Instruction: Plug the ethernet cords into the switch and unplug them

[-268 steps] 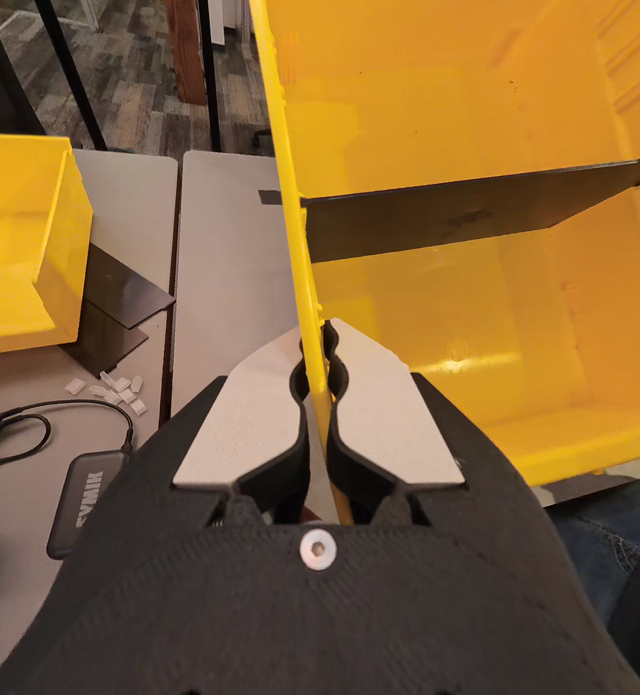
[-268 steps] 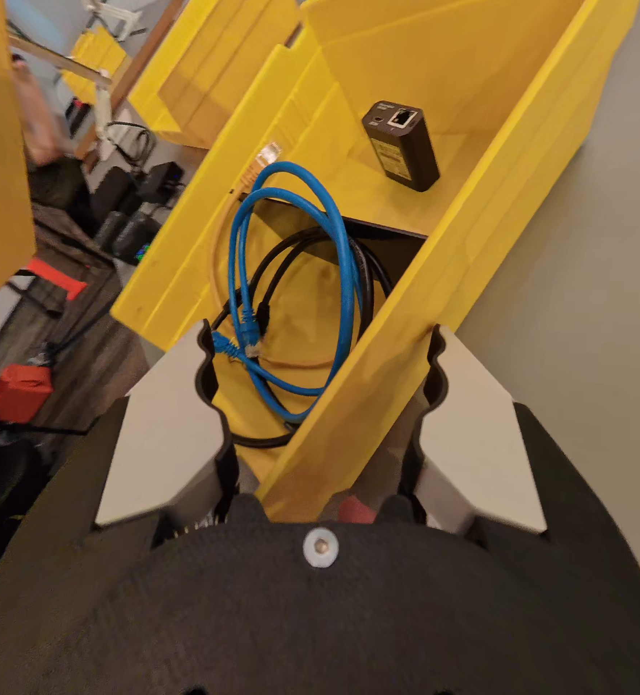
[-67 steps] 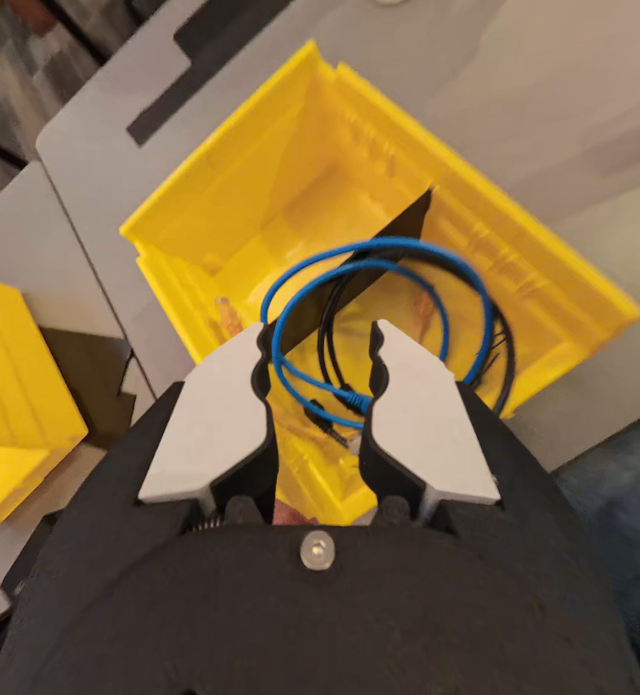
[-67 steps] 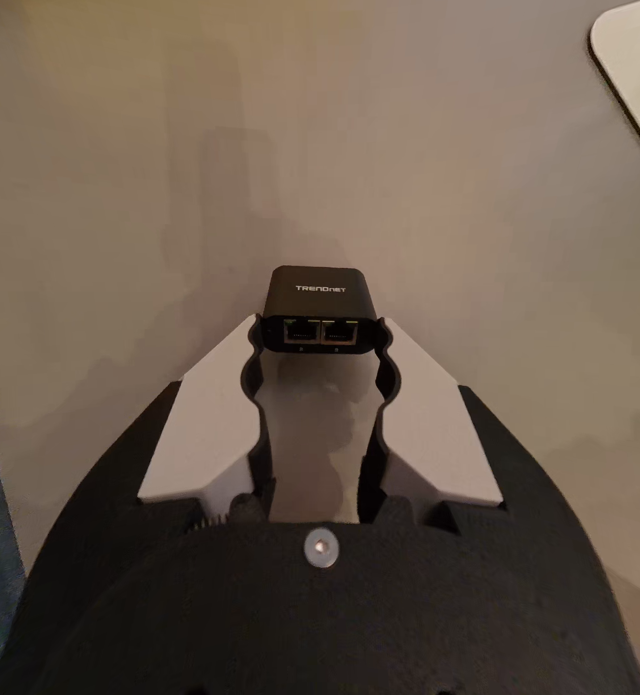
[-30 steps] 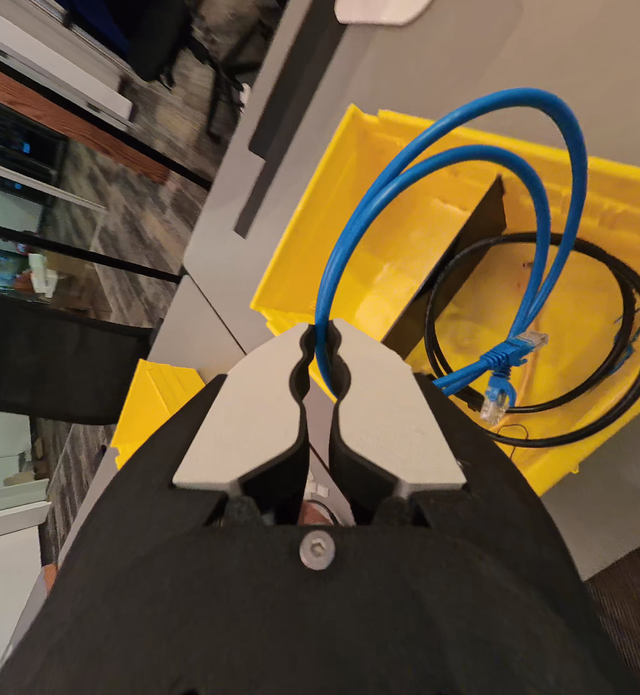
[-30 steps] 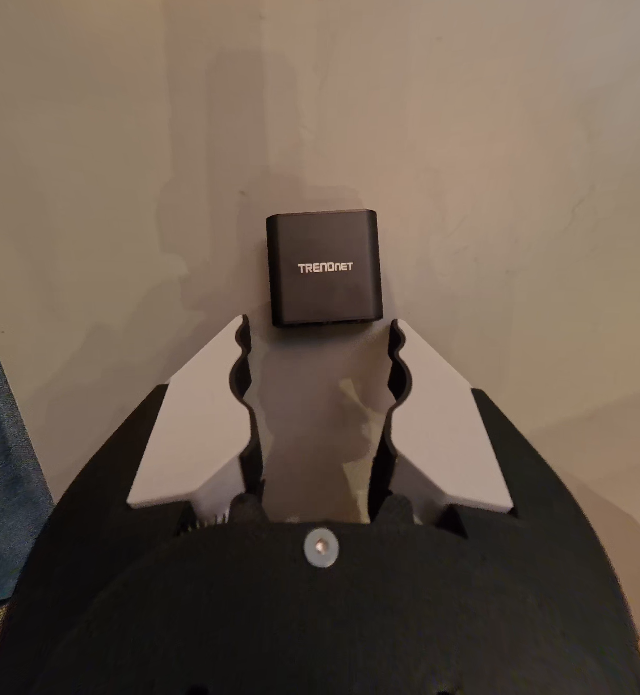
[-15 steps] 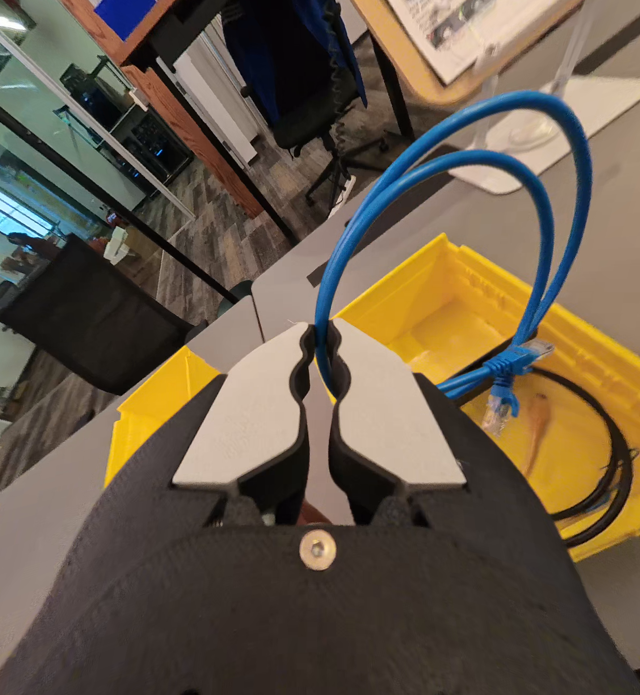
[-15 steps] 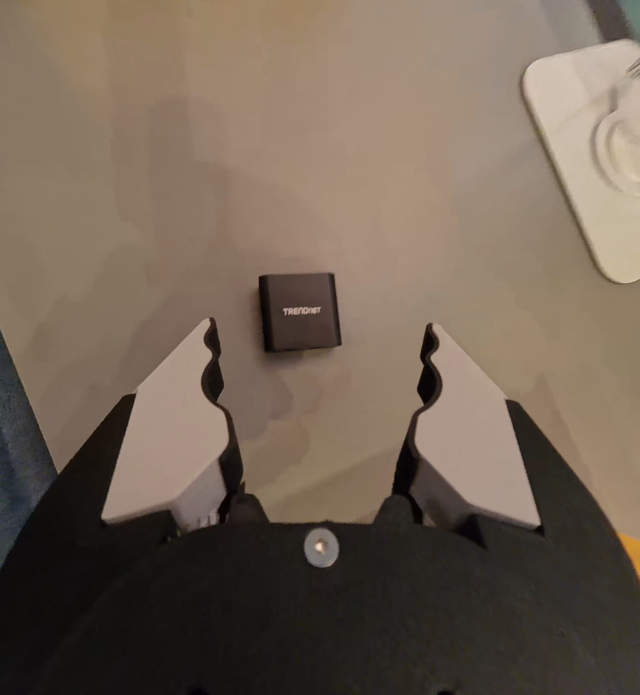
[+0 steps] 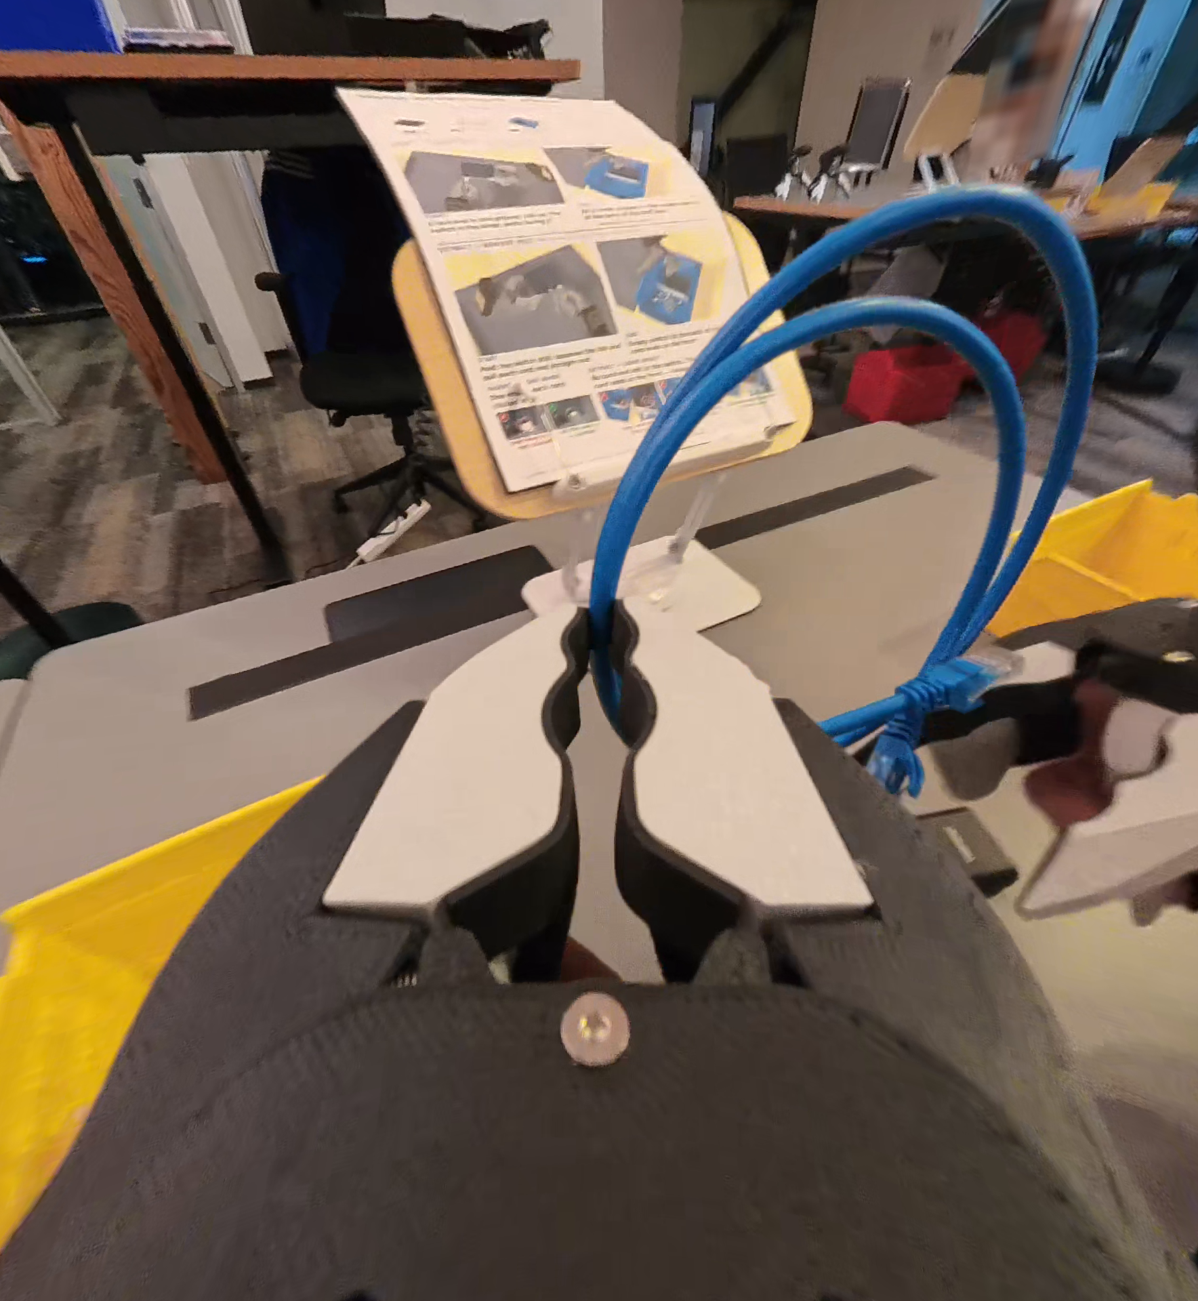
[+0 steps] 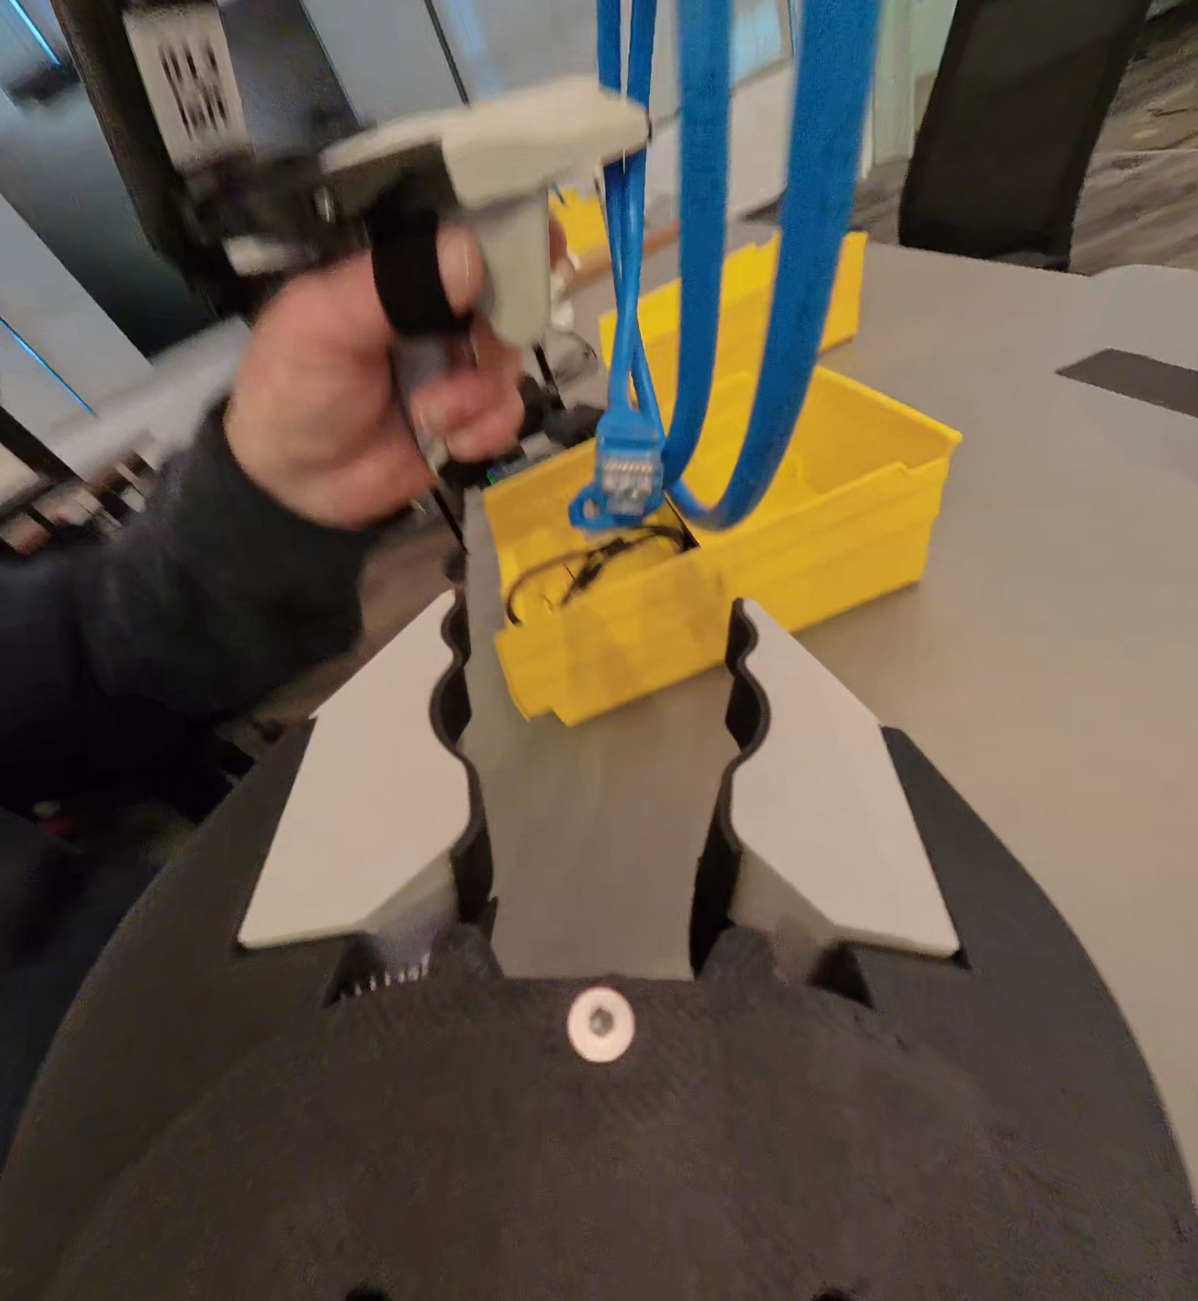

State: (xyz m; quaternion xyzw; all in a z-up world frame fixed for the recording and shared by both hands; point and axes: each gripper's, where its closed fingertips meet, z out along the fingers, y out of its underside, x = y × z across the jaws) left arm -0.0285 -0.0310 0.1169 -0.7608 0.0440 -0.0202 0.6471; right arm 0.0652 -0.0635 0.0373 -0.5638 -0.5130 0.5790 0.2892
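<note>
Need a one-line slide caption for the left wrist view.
Left tongs shut on a looped blue ethernet cord, lifted above the grey table.

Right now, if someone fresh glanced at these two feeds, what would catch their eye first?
The coiled blue ethernet cord, pinched in the shut left gripper and looping high above the grey table, its plugs dangling. Next, the yellow bin beneath it, holding a black cable. The right gripper is open and empty, pointed toward the hanging plug.

The left gripper (image 9: 600, 637) pinches a looped blue ethernet cord (image 9: 1047, 296); the blurred right gripper (image 9: 1138, 788) is perhaps open.
</note>
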